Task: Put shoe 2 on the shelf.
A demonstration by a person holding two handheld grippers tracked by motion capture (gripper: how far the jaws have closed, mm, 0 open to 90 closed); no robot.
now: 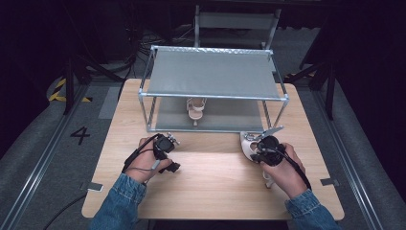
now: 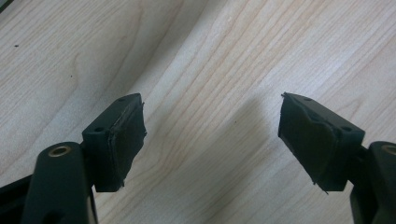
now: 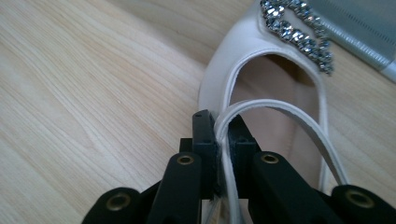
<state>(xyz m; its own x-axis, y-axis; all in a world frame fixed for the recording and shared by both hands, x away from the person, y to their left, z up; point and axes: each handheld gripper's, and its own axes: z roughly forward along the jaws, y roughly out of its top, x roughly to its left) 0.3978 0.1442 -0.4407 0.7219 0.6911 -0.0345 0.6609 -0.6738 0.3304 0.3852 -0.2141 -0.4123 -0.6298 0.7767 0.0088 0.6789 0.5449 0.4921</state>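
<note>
White shoe point(image 3: 247, 60), shelf rack point(image 1: 215, 96) just beyond

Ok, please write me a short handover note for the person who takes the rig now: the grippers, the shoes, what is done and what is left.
Left gripper: open, holds nothing, hovers over the bare wooden table.
Right gripper: shut on the thin strap of the white shoe, which lies on the table in front of the rack.
Second shoe: stands on the rack's lower shelf.
Done: one shoe shelved, the other gripped.
Left, probably: lift the white shoe and set it on the rack beside its pair.
</note>
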